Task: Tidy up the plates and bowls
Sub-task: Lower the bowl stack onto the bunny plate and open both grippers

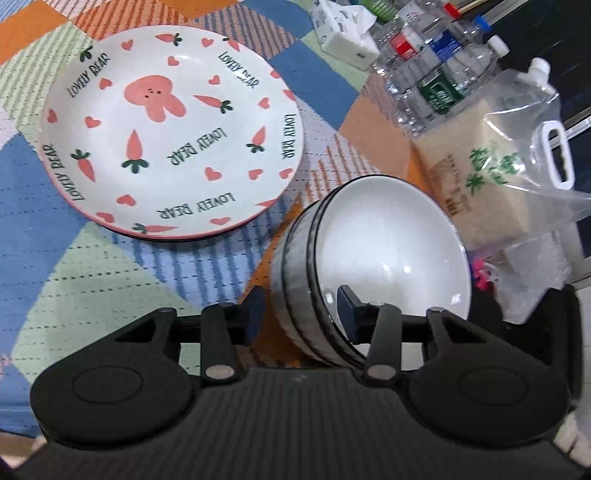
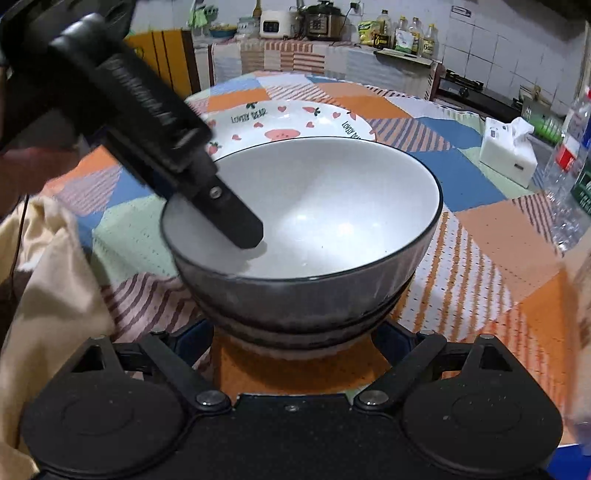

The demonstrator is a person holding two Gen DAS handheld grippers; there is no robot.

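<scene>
A stack of grey bowls (image 1: 388, 240) with white insides stands on the patchwork tablecloth (image 1: 55, 258). My left gripper (image 1: 303, 306) straddles its near rim, one finger inside the top bowl and one outside, shut on the wall. In the right wrist view that inner finger (image 2: 240, 225) rests against the white inside of the bowl stack (image 2: 332, 206). My right gripper (image 2: 293, 339) is open wide, its fingers flanking the stack's base without pressing it. Behind the bowls lies a white plate (image 1: 170, 129) with a pink rabbit and carrots, stacked on others; the plate (image 2: 295, 118) is partly hidden by the bowls.
A tissue box (image 1: 343, 40), several plastic water bottles (image 1: 436, 74) and a clear bag of rice (image 1: 487, 173) crowd the table's right side. A cream cloth (image 2: 44, 277) hangs at the left edge. A counter with appliances (image 2: 325, 22) runs along the back wall.
</scene>
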